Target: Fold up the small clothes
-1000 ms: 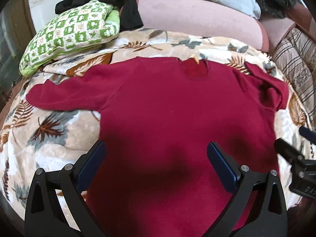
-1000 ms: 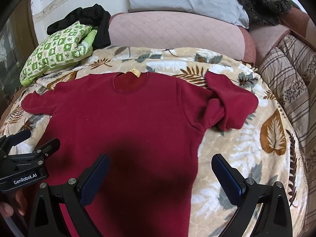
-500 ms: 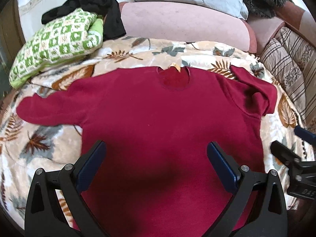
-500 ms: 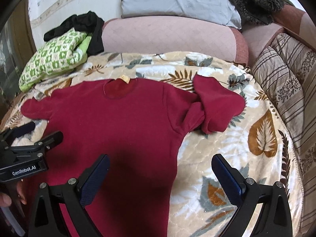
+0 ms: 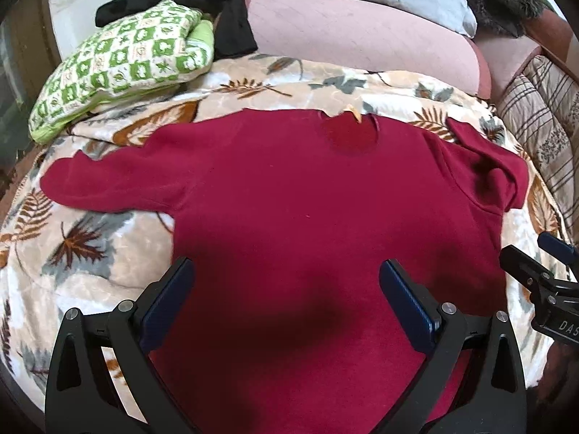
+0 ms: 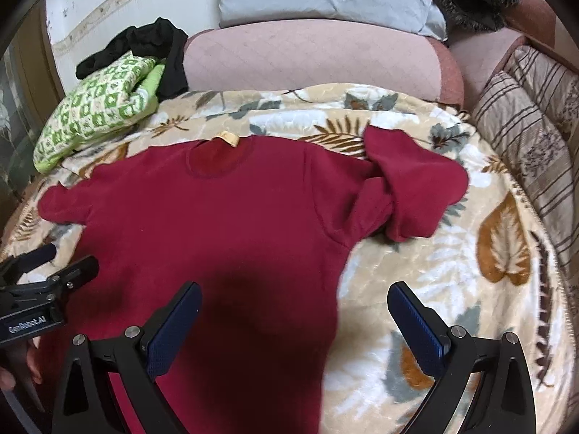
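— What's over on the left?

— A green checked cushion (image 5: 119, 68) with a black garment (image 5: 202, 7) draped behind it, both at the far edge of the leaf-print blanket (image 5: 83, 249).

— And the red sweater (image 5: 296, 195)?

— Spread flat on the blanket, neck away from the cameras. Its left sleeve (image 5: 108, 184) lies straight out; its right sleeve (image 6: 409, 188) is folded back on itself.

— The grippers?

— The left gripper (image 5: 286, 300) hovers over the sweater's lower body, jaws wide apart, holding nothing. The right gripper (image 6: 296, 322) hangs across the sweater's right edge, jaws likewise apart.

— Far right?

— A striped cushion (image 6: 528, 137).
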Motion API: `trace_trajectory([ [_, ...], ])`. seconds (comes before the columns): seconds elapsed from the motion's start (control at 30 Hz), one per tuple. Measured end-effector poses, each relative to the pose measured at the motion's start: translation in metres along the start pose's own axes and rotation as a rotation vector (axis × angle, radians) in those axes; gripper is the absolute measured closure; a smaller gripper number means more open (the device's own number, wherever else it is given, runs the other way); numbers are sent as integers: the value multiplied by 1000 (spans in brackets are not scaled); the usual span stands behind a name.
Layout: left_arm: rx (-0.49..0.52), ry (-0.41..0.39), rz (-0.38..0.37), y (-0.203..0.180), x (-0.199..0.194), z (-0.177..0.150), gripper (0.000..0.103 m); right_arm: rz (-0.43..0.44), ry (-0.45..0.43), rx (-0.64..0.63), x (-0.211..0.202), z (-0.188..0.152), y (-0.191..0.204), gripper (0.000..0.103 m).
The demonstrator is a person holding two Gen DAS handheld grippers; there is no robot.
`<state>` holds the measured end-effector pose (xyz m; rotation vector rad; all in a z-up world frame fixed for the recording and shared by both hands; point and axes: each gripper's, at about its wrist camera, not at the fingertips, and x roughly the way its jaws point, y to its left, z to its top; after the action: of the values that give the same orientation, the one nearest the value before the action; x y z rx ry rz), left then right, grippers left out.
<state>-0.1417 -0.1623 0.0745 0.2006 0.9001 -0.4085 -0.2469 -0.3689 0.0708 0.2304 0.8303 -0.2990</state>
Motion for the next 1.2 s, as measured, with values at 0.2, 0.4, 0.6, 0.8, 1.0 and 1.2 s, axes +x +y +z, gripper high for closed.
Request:
trace_trajectory([
  [0.2, -29, -5, 7, 11, 2, 1, 1, -6, 5, -18, 8, 4, 17, 1],
  [0.4, -40, -7, 15, 18, 5, 4, 1, -8, 8, -39, 13, 7, 28, 1],
  [0.6, -46, 5, 25, 27, 12, 4, 1, 0, 14, -47, 21, 10, 38, 1],
  [0.8, -59, 8, 26, 32, 16, 5, 1, 17, 12, -40, 26, 14, 47, 1],
  [1.0, -60, 19, 22, 31, 22, 6, 1, 23, 22, -51, 29, 18, 53, 1],
  [1.2, -62, 28, 27, 36, 27, 6, 1, 28, 43, -57, 38, 20, 56, 1],
])
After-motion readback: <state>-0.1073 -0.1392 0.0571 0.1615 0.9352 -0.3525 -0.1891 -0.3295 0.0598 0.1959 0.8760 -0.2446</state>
